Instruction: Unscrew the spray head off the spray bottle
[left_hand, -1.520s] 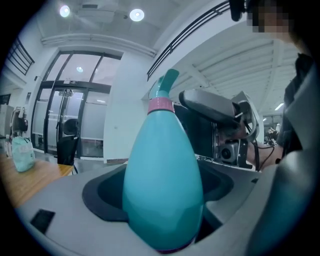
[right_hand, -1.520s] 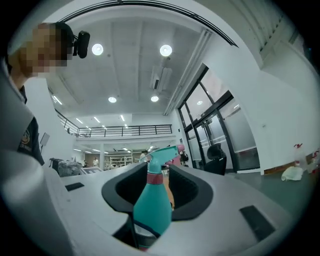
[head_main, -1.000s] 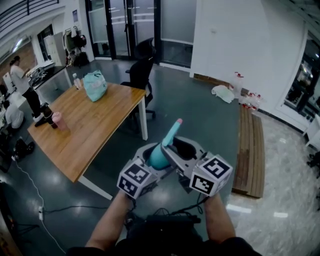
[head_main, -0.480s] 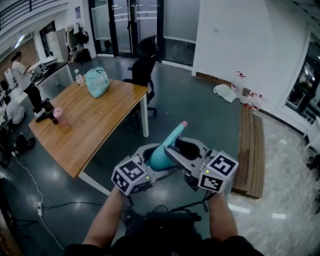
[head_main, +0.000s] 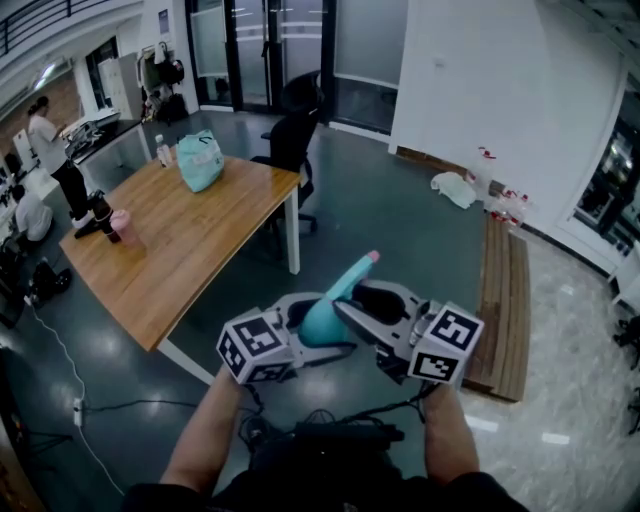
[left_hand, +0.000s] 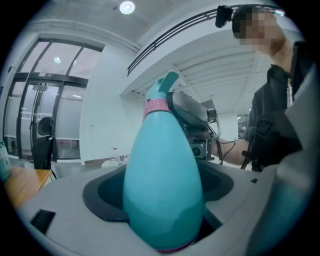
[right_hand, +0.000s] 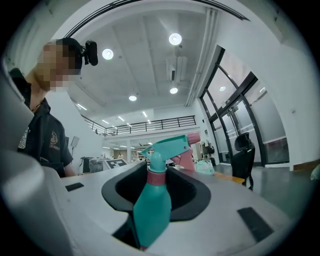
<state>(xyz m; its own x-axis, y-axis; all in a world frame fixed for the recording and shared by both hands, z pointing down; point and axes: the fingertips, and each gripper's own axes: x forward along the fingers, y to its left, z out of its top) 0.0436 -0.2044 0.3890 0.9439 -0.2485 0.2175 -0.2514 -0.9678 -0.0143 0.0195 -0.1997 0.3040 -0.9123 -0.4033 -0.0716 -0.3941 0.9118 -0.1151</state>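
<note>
At the far left a person (head_main: 52, 150) is standing beside a counter. A wooden table (head_main: 190, 265) is carrying a pink cup (head_main: 122, 228) and a teal bag (head_main: 200, 165), and a black office chair (head_main: 290, 140) is standing at its far right corner.

Low in the middle, the left gripper (head_main: 300, 335) is clamping the wide lower body of the teal spray bottle (head_main: 325, 318), with its jaws pressing on both flanks near the base. The bottle is hanging in the air above the grey floor (head_main: 400, 220), clear of the table, and is tilting up and away toward the right. Its spray head (head_main: 355, 272) is still screwed on and is pointing away from the person.

Just to the right, the right gripper (head_main: 352, 312) is reaching in from the other side, meeting the bottle at the neck. Its jaws have just been closing, and the pink collar (right_hand: 156, 177) under the spray head is sitting between them, both pads bearing on it.

Farther right, a low wooden platform (head_main: 505, 300) is lying along the white wall (head_main: 480, 70).
</note>
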